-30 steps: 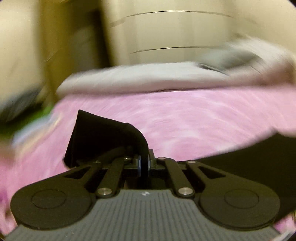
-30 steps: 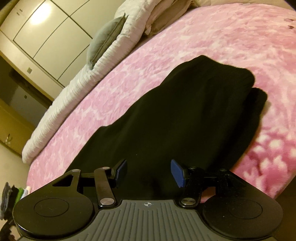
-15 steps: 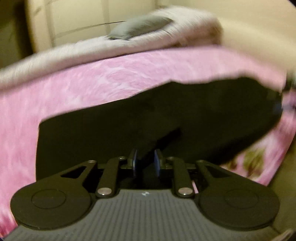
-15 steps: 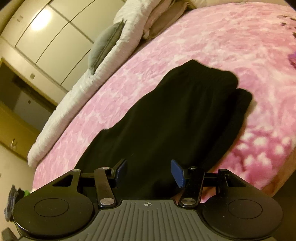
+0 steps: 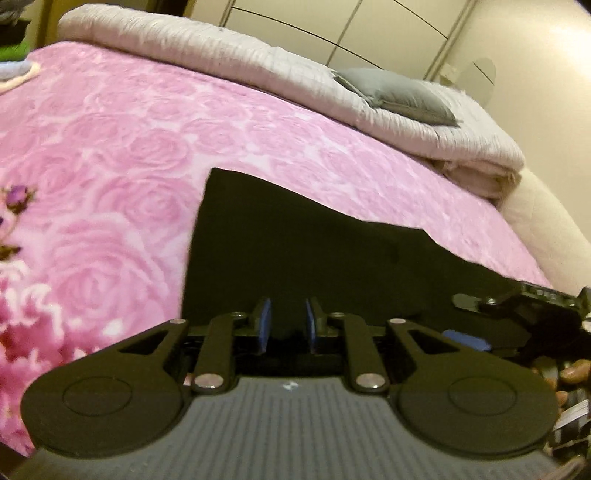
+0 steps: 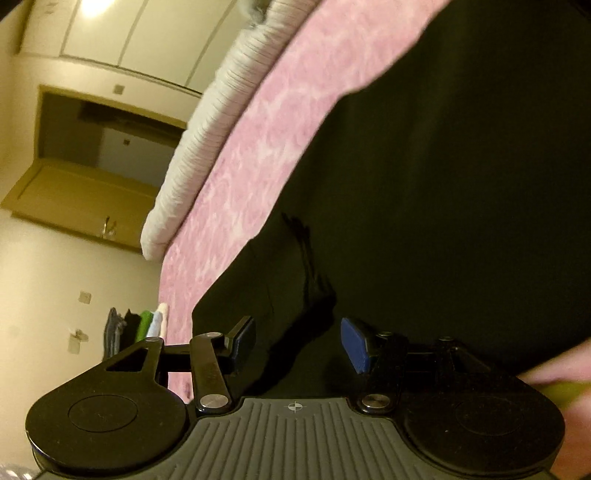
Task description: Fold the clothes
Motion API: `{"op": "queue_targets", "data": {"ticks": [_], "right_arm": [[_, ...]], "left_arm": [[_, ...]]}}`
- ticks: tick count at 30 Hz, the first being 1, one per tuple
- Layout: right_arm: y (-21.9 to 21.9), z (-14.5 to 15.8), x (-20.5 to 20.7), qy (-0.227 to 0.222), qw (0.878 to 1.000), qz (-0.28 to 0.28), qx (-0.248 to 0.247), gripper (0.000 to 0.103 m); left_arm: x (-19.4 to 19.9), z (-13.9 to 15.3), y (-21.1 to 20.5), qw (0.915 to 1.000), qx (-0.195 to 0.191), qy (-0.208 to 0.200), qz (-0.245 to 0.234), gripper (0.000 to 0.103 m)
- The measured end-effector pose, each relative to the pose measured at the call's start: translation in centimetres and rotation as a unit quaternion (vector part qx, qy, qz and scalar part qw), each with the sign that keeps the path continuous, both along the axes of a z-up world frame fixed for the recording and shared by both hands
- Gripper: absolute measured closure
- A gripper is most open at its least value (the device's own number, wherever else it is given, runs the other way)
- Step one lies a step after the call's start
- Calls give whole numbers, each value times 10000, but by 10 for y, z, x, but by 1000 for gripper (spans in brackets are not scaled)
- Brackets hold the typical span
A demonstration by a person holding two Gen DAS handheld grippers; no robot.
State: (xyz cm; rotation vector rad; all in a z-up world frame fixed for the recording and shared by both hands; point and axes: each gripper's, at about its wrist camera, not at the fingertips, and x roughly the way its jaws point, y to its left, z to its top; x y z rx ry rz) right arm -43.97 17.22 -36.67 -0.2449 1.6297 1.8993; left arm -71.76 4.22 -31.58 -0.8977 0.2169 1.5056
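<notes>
A black garment (image 5: 332, 266) lies flat on the pink rose-patterned bedspread (image 5: 110, 155). It also fills the right wrist view (image 6: 443, 184). My left gripper (image 5: 287, 325) hovers at the garment's near edge, jaws a little apart with nothing between the blue pads. My right gripper (image 6: 297, 341) is open and empty, close over the black cloth near its left edge. The right gripper also shows at the right edge of the left wrist view (image 5: 517, 314).
A folded white quilt (image 5: 258, 70) with a grey pillow (image 5: 399, 92) lies along the far side of the bed. A stack of folded clothes (image 6: 136, 328) sits off the bed's end. Wardrobe doors (image 6: 129, 33) stand behind.
My left gripper let go of the black cloth, laid it down folded over and opened. My right gripper dropped close to the garment and tilted.
</notes>
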Motion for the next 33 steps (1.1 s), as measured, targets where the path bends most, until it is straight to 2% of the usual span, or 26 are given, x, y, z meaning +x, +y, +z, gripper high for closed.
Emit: {"op": "queue_targets", "data": {"ticks": [3,6,9,11,14,15,20,24,30,33], "right_arm": [[8,-5,-16,76,9998,-83,-152,49],[13,-10,-23,-226,9992,-146,-281,51],[19,-15,-33,-252,9991,-129,-301,54],[21,-17,-43,-354,9991,-53,-213,61],[21,-19,-56,-537,9985,79,32,83],[20,-19,-60,-592,9981,120,124,97],[8,-2,-53,-643,9926,17,1026,98],[-7,25,-19,-902,9803,-199,1747,98],[-17,43,53,-1344,9632,-949,2126,98],[-19,37,84,-1668,9562,-1360,1986,98]], "left_arm": [[-11,-1,1,9999,51,-100,96,88],[-21,-1,3,9996,119,-180,188,88],[-30,-1,8,9994,135,-139,281,87],[-34,-2,11,9993,138,-176,301,87],[-38,-5,15,9992,102,-197,317,87],[-38,-6,16,9992,83,-198,325,87],[-38,4,25,9994,158,-214,203,87],[-25,19,38,9994,311,-102,-98,87],[10,17,59,9978,139,-60,-641,87],[27,7,67,9966,-67,-81,-818,87]]}}
